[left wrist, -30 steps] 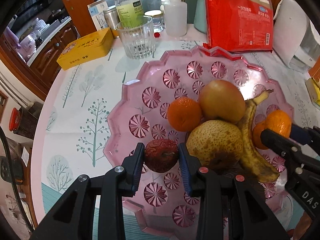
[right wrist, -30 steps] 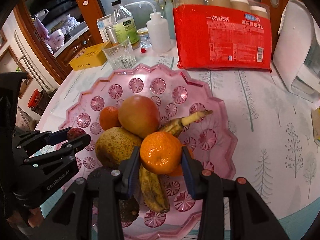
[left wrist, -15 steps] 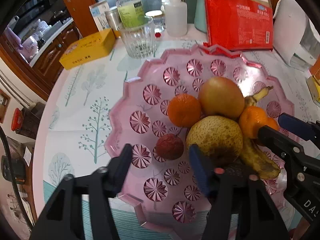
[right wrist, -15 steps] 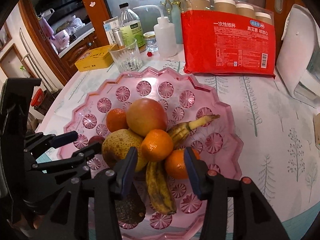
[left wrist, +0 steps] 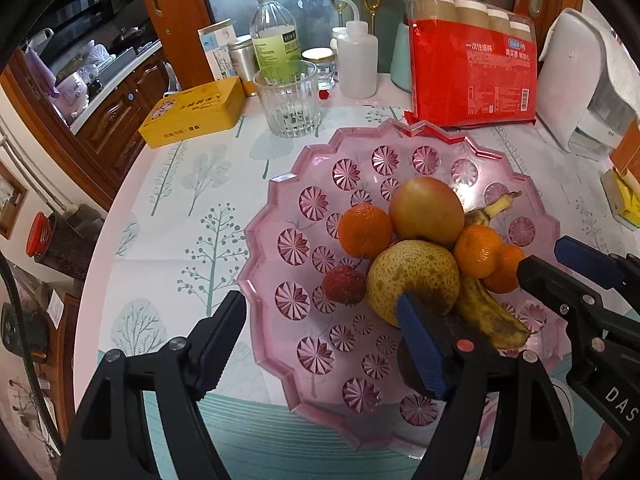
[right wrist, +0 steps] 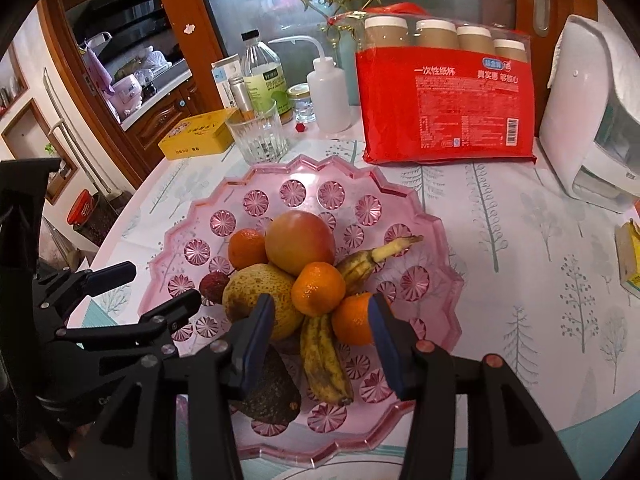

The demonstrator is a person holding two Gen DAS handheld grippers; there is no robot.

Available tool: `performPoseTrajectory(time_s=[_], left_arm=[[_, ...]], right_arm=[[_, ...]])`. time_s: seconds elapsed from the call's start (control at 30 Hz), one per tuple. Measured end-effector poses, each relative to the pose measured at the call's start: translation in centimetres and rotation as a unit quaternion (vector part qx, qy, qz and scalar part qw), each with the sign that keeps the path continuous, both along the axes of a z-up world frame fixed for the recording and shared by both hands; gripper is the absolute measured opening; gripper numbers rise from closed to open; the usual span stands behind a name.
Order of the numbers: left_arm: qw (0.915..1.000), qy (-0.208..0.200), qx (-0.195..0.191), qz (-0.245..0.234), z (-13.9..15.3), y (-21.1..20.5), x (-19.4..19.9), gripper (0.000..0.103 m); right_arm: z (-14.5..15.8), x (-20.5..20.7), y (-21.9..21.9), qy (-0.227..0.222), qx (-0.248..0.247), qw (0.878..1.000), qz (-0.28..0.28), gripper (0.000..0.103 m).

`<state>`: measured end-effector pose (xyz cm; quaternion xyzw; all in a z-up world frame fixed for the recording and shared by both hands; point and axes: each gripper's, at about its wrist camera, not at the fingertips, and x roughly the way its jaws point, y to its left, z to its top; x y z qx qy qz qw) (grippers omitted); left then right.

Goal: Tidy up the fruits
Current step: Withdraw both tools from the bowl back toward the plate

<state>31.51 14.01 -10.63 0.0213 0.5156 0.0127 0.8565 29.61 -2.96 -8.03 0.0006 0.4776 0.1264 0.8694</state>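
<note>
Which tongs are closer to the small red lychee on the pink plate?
Left. The left tongs stand open just in front of the small red lychee; the right tongs are open past the speckled pear, over the banana.

avocado (right wrist: 269, 392): top behind tongs | banana (right wrist: 325, 354): middle under tangerines | plate (left wrist: 280, 208): near rim cut off

both wrist views: even indoor light, moderately bright. soft, faint shadows. glare on far glass door (right wrist: 256, 4) and pink tray (left wrist: 476, 184) facets. strong fisheye bending with black vignette at corners. centre sharp; near gripper bodies slightly soft. no motion blur.
</note>
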Motion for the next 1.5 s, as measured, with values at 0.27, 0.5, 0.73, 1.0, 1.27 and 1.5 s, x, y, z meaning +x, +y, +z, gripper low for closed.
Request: performPoseTrajectory(time_s=[0.27,0.5,0.73,1.0,1.27,1.5], left_arm=[[0.9999,-0.010,-0.011,0.009,1.6,0.5,-1.8,0.080],[0.9995,-0.016,-0.020,0.019,2.9,0.8,-4.1,0.081],[0.9990,-0.028,-0.023,0.024,4.5,0.7,-6.6,0.081],[0.9978,-0.050,-0.033,0.028,7.3,-0.1,-10.0,0.082],[0.9961,-0.075,-0.043,0.020,9.6,-2.0,-13.8,0.085],[0.9953,-0.080,-0.054,0.008,10.1,-4.3,-16.8,0.085]], right_arm=[[1.0,-1.5,-0.2,-0.002,0.005,1.000,-0.004,0.049],[2.0,-3.4,-0.2,-0.007,0.005,1.000,0.000,0.049],[3.4,-5.5,-0.4,-0.017,0.005,1.000,0.003,0.049],[5.8,-8.8,-1.5,-0.037,0.011,0.999,0.003,0.049],[8.1,-13.0,-3.8,-0.059,0.015,0.998,-0.004,0.049],[8.7,-16.7,-6.7,-0.069,0.008,0.997,-0.018,0.049]])
